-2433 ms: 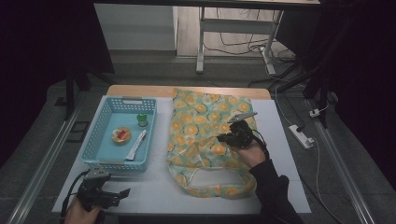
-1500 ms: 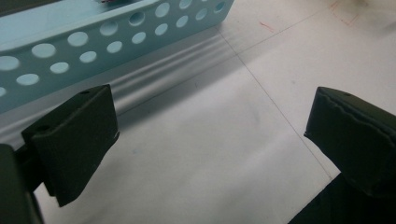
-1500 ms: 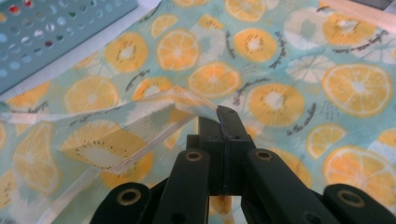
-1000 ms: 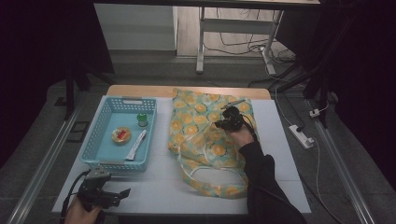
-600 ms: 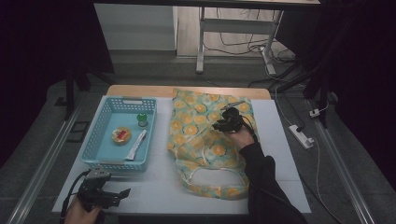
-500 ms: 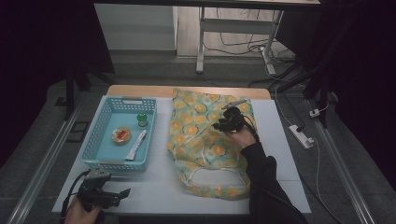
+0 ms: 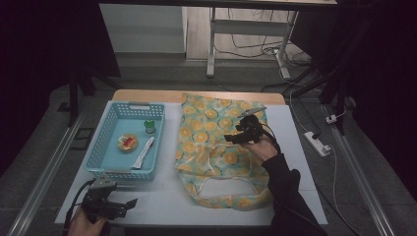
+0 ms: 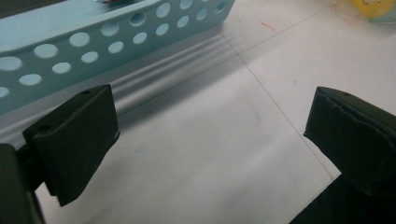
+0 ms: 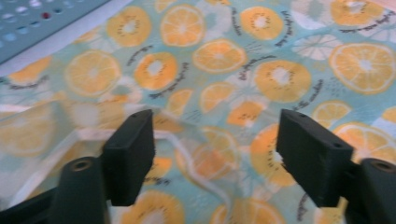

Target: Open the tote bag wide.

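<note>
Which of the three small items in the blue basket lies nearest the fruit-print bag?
The white tube: it lies along the basket's bag-side wall, beyond the round dish and green-capped bottle.

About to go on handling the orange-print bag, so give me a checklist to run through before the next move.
1. Right gripper jaws have just been opening, nothing between them: ok.
2. Orange-print bag lying on the table: ok, though creased where the right gripper hovers.
3. Bag handle loop free at the near end: ok.
4. Left gripper open, parked near the blue basket: ok.
5. Basket's small items inside, off the bag: ok.
6. Anything inside the bag: cannot tell.
</note>
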